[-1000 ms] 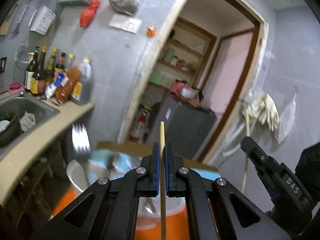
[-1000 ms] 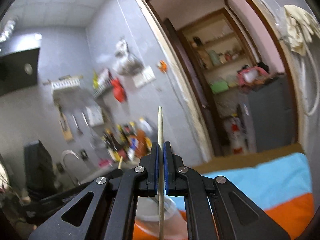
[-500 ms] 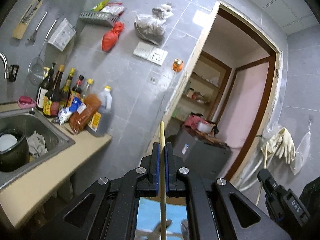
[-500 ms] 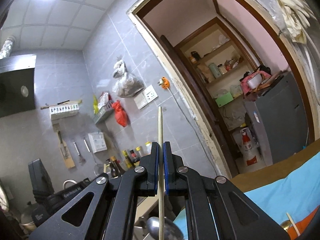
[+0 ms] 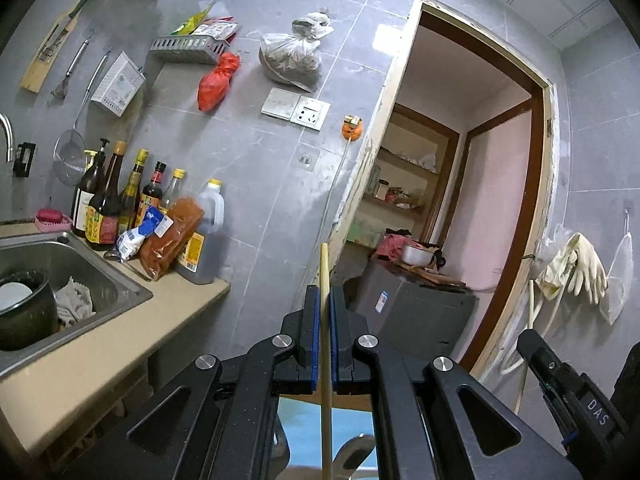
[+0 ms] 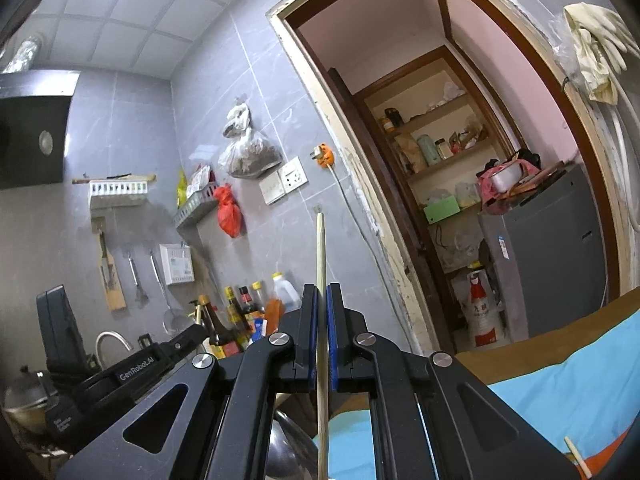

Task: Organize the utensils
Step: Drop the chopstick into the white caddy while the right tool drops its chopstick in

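Right gripper (image 6: pixel 322 300): jaws closed tight on a pale wooden chopstick (image 6: pixel 320 264), which stands upright.
Chopstick tip: pokes up past the jaws, in front of the grey tiled wall (image 6: pixel 132 120).
Left gripper (image 6: pixel 192 334): low at the left, in front of the bottles (image 6: pixel 236 312).
Lower right: blue cloth (image 6: pixel 560 392), with a second chopstick (image 6: pixel 576 454) lying on it.

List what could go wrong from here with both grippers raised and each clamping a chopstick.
1. The left gripper holds its chopstick by a narrow pinch along the shaft; a tilt or jolt could let it slip out.
2. The right gripper and its chopstick are up beside the left one, so the two sticks or tools might knock together.
3. Both cameras face the wall, so the table hardly shows and placing could miss.
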Tool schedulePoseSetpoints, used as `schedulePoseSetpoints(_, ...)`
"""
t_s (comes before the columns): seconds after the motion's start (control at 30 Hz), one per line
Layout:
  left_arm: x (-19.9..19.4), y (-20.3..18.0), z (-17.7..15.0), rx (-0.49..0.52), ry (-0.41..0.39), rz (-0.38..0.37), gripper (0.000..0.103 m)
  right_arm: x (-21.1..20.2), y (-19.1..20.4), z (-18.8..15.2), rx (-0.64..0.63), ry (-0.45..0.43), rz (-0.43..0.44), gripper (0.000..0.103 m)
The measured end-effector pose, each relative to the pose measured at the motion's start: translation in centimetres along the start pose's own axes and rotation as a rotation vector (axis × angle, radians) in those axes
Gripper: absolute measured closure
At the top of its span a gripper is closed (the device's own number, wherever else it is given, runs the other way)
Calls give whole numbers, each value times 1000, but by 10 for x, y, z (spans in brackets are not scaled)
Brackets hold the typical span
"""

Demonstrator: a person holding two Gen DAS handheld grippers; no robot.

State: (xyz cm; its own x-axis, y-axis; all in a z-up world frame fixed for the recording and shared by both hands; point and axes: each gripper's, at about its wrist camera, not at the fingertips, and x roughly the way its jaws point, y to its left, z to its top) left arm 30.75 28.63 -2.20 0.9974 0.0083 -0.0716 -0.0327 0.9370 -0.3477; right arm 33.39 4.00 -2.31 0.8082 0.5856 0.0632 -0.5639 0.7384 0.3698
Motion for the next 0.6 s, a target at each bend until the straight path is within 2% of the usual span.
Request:
schedulePoseSetpoints(0.17,-5,3,-9,-5,-7,5,101,-1,0,-12,-20,18,7,100)
schedulePoseSetpoints(0.6,-24,0,-20,33,118,-4,100,-9,-2,-22,-14,135,19,99)
